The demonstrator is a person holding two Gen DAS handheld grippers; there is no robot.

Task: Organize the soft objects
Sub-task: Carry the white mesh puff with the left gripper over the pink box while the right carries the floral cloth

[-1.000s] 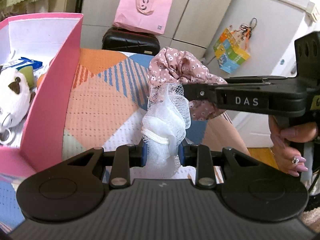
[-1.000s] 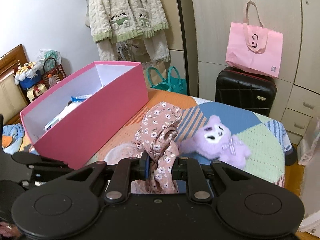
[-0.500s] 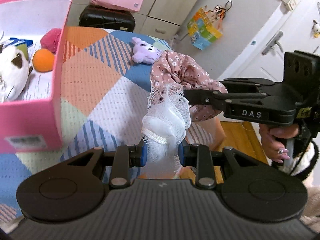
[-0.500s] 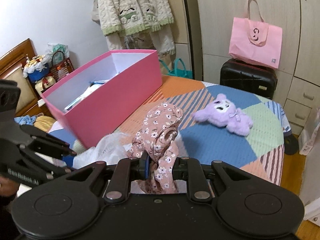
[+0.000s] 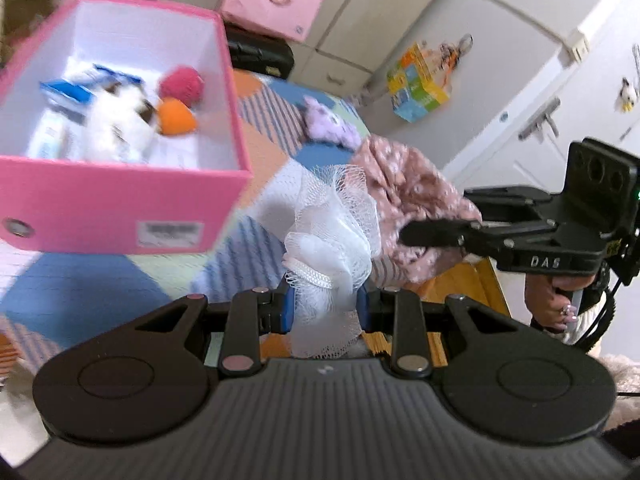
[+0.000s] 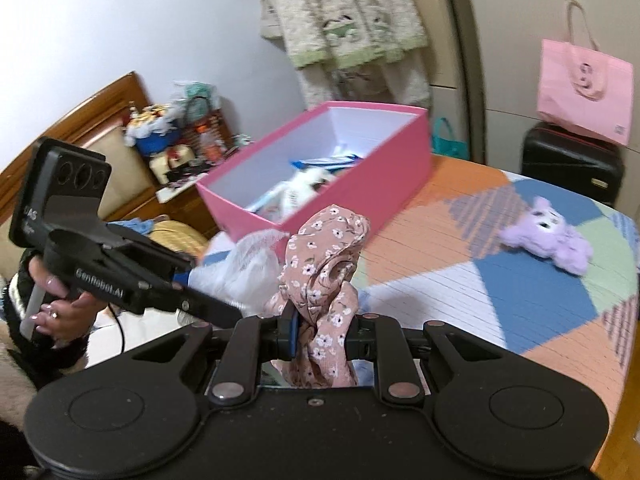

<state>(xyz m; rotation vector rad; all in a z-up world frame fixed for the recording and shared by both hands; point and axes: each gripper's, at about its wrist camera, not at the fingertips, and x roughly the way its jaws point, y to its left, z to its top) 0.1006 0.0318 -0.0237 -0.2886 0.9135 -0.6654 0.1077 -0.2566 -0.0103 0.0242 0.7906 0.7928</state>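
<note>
My left gripper (image 5: 325,305) is shut on a white mesh bath pouf (image 5: 334,236), held in the air off the bed's near edge. My right gripper (image 6: 321,332) is shut on a pink floral cloth (image 6: 326,256), right beside the pouf (image 6: 248,268). The cloth also shows in the left wrist view (image 5: 404,196). The pink box (image 5: 120,208) stands open on the patchwork bed; it holds a white plush (image 5: 116,116), an orange ball (image 5: 176,118) and a red ball (image 5: 182,84). A purple plush (image 6: 548,242) lies on the bed to the right.
The patchwork bed cover (image 6: 500,292) spreads beyond the box (image 6: 320,184). A black suitcase (image 6: 572,164) with a pink bag (image 6: 584,88) on it stands by the wardrobe. A wooden chair with clutter (image 6: 160,148) stands at left.
Both grippers have pulled back and risen with their loads. The views have swung so the pink box's open inside now shows from above.
</note>
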